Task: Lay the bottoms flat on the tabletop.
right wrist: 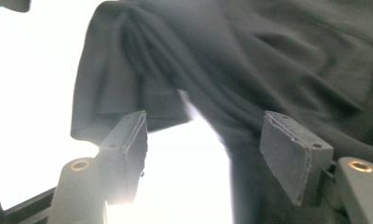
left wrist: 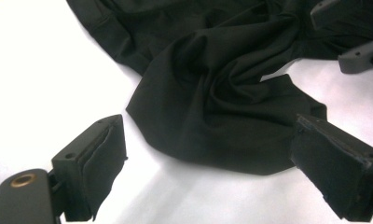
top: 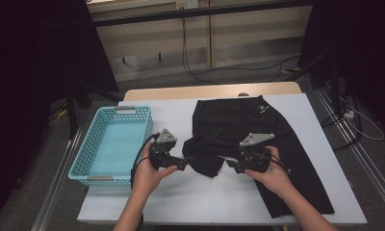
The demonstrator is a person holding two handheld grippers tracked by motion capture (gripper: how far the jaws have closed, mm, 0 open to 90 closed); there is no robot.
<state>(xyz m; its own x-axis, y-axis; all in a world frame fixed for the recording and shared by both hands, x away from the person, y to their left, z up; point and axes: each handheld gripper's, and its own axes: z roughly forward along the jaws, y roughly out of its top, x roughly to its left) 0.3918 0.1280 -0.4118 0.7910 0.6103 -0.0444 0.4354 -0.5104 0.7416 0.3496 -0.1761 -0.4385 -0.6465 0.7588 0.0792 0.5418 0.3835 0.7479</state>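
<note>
Both grippers (top: 207,163) open w/ shorts (top: 243,125) between.

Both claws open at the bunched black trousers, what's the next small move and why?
Probably ease the left claw forward and shut it on the bunched hem of the black trousers: its jaws stand open, straddling that edge without touching it, and the right claw is open too.

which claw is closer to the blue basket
Left. The left claw sits just right of the basket, at the black garment's bunched edge; the right claw is farther right, over the garment.

black shorts (top: 258,139) | spread flat on white table | left leg bunched, crumpled inward
</note>
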